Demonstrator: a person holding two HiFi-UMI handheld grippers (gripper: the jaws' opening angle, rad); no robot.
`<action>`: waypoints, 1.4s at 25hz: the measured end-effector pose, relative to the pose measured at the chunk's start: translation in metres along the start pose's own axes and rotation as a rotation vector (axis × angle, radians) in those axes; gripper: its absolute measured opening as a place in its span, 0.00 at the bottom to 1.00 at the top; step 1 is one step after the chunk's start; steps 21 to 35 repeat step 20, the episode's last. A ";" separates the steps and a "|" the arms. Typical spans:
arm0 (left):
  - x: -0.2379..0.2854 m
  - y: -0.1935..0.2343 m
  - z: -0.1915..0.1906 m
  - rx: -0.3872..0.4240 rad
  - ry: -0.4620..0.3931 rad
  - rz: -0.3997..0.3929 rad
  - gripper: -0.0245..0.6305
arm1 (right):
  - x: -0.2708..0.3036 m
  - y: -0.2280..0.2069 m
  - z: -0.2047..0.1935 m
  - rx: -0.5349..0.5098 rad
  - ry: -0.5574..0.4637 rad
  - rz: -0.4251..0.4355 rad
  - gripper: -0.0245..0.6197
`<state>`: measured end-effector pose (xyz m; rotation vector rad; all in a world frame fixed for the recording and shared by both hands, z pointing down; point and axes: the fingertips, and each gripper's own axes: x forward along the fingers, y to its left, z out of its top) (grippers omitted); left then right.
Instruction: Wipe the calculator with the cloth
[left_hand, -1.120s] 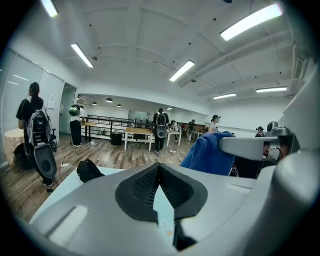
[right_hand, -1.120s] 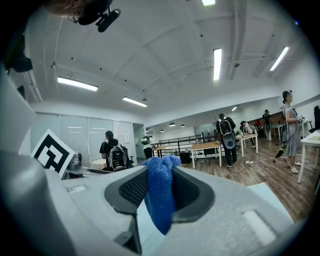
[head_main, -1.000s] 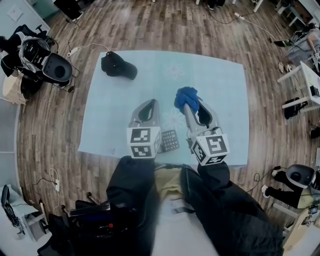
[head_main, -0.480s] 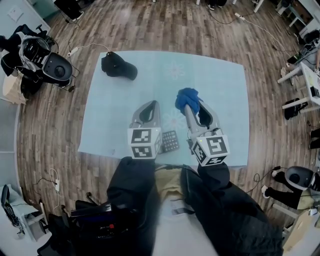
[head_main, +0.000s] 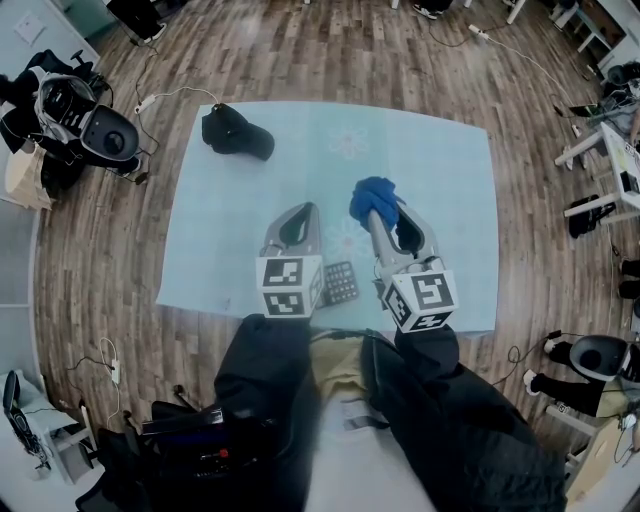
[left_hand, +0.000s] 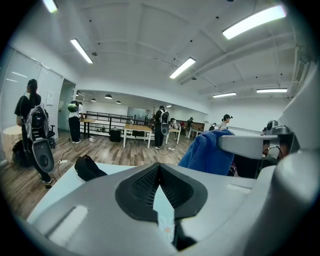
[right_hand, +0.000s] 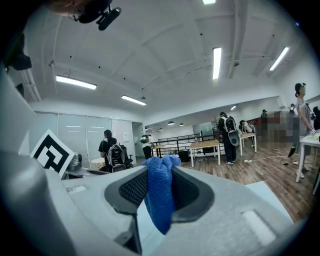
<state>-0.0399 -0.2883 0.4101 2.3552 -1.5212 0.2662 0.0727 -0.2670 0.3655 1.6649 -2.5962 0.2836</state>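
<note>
Currently my right gripper (right_hand: 160, 175) clamps the blue cloth (right_hand: 159, 202), and my left gripper (left_hand: 159, 170) is closed on nothing. The calculator (head_main: 340, 281) lies low centre in the head view. I judge I should lower the cloth flat onto its keys. The marker cube (head_main: 290, 285) hides its left edge.

Pale-blue surface (head_main: 440, 200) w/ black cap (head_main: 237, 133) far-left, calculator (head_main: 339, 281) near front edge.
</note>
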 end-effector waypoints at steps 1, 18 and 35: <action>0.000 0.000 0.000 -0.001 0.001 -0.001 0.03 | 0.000 0.000 0.000 0.000 0.000 0.000 0.23; 0.001 -0.002 -0.007 -0.005 0.024 -0.009 0.03 | 0.000 0.002 -0.008 0.011 0.024 0.010 0.23; 0.001 -0.003 -0.009 -0.004 0.028 -0.013 0.03 | -0.001 0.002 -0.009 0.011 0.025 0.009 0.23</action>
